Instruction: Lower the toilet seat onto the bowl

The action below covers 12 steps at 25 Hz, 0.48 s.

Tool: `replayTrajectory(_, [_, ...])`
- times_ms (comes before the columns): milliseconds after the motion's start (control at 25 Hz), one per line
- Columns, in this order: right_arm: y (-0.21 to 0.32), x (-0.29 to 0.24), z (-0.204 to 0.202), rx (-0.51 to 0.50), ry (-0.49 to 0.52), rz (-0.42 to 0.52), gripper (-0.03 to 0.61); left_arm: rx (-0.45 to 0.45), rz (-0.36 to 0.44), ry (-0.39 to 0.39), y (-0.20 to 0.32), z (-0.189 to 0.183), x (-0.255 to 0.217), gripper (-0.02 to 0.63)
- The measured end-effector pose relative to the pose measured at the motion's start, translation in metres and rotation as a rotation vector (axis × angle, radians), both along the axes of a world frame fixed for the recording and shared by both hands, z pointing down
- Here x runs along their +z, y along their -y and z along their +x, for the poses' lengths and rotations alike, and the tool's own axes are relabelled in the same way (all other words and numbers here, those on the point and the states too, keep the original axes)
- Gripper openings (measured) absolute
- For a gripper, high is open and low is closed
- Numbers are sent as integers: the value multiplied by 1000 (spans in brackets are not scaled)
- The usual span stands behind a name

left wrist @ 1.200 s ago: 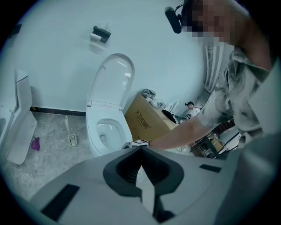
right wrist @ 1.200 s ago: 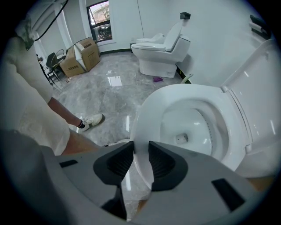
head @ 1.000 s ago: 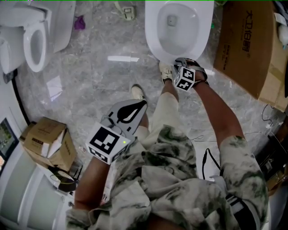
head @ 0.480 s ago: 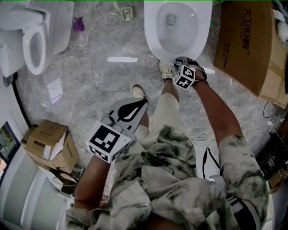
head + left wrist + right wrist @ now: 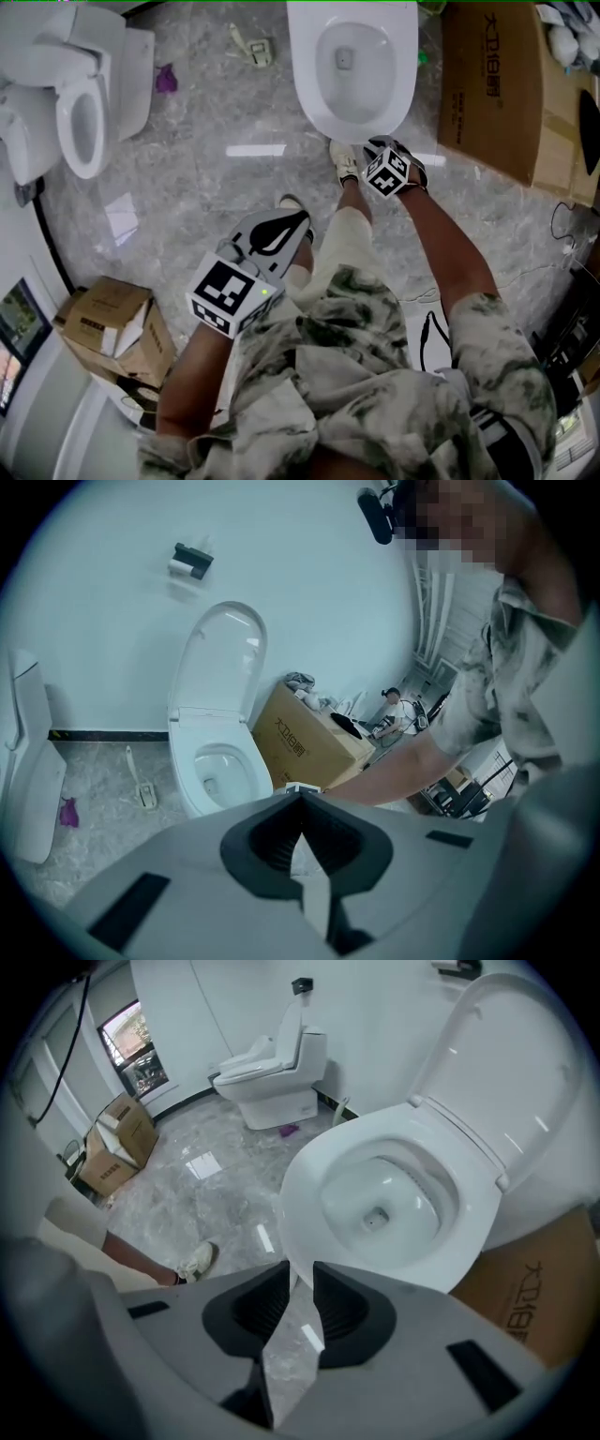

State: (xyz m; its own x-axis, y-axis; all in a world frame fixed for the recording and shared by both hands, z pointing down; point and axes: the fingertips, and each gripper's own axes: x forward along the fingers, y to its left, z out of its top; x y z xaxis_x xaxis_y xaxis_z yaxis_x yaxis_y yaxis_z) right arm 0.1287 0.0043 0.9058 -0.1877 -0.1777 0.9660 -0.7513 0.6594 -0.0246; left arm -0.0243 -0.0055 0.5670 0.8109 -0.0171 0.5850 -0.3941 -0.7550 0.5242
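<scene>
The white oval toilet seat stands raised, leaning back towards the wall behind the white ceramic bowl. Whether seat and lid are separate pieces cannot be told. The right tongs hover low at the bowl's front rim. Their jaws are closing with only the grey marble floor showing in the gap, so nothing is gripped. The left tongs sit near the person's thigh, tips together and empty. The step in hand looks like the reach for the seat, and the right tongs are well short of it. They probably need to rise over the open bowl to the seat's upper edge and spread wide enough to take that edge or hook behind it. The glossy plastic is likely slippery, so a firm hold near the top should help. Once tipped forward, the seat is best guided down slowly rather than dropped, with the tongs drawn clear before seat meets rim.
</scene>
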Motion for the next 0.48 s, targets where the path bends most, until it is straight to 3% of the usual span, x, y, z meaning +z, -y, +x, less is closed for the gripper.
replayTrajectory(240, [-11,-88,-5,259,112,137,107,39,55,-32,-17,-11,-33,21])
replayTrajectory(480, [-49,-214,-37,375,185,320,84,77,139,-87,-49,-40,-81,21])
